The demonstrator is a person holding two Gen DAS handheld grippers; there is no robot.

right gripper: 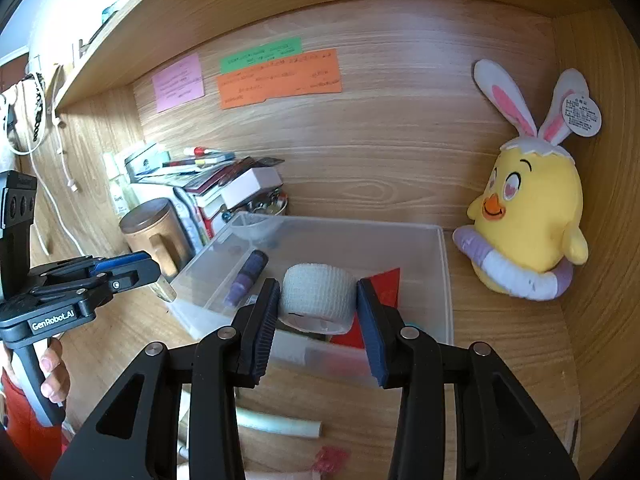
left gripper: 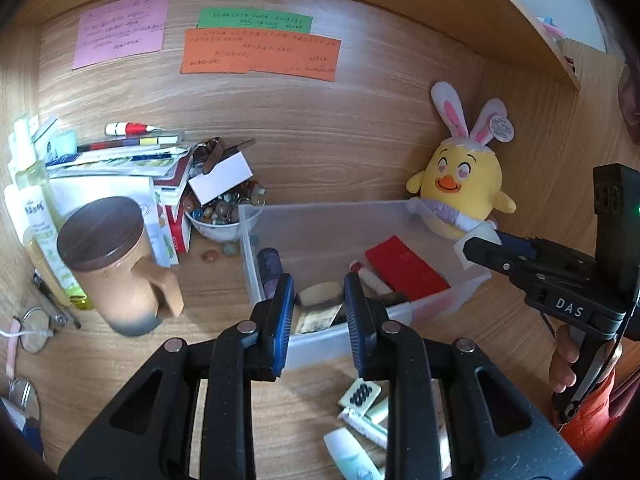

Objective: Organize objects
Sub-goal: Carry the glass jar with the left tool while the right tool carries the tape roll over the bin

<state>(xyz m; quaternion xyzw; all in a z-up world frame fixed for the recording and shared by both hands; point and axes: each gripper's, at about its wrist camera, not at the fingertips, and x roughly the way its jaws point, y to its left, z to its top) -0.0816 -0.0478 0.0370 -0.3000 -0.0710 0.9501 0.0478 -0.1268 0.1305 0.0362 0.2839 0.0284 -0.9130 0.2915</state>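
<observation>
A clear plastic box (left gripper: 436, 304) (right gripper: 446, 280) stands on the wooden desk. It holds a red booklet (left gripper: 404, 266), a purple tube (right gripper: 246, 276) and a few small items. My right gripper (right gripper: 318, 294) is shut on a white bandage roll (right gripper: 318, 294) held over the box; in the left wrist view the roll (left gripper: 476, 240) shows at that gripper's tip, over the box's right corner. My left gripper (left gripper: 318, 300) is open and empty above the box's near wall. A mahjong tile (left gripper: 359, 393) and small tubes (left gripper: 364, 424) lie on the desk below it.
A yellow chick plush (left gripper: 460, 188) (right gripper: 532, 216) sits at the back right. A brown lidded mug (left gripper: 116, 264), a bowl of marbles (left gripper: 224, 212), stacked books (left gripper: 128, 156) and bottles (left gripper: 34, 204) crowd the left. A white tube (right gripper: 280, 424) lies in front.
</observation>
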